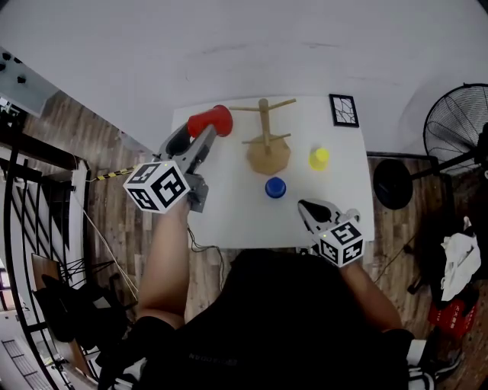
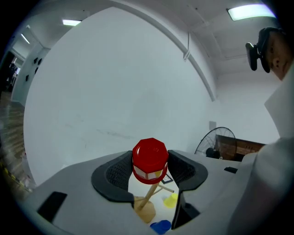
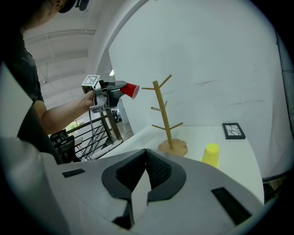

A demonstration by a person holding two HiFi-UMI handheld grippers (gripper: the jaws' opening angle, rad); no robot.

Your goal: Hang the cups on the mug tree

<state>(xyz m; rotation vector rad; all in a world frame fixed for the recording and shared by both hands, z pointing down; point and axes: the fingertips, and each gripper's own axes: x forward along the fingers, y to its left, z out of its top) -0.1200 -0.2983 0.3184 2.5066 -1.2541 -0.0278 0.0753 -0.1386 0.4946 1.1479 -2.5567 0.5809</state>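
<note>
Red cup (image 2: 149,158), octagonal base outward, clamped in left gripper (image 2: 150,172); right gripper (image 3: 146,154) closed, empty.

We find the room bright and evenly lit: in the left gripper view a ceiling light panel (image 2: 250,11) at the top right burns out to white, and the pale wall (image 2: 115,92) takes flat light with only soft shading. In the head view the white bench (image 1: 229,221) is the brightest surface, while the person's dark clothing (image 1: 290,320) at the bottom sinks to near black. All three pictures bow strongly toward their edges and fade into dark rounded corners, yet the red cup (image 2: 150,158) reads sharp and saturated.
</note>
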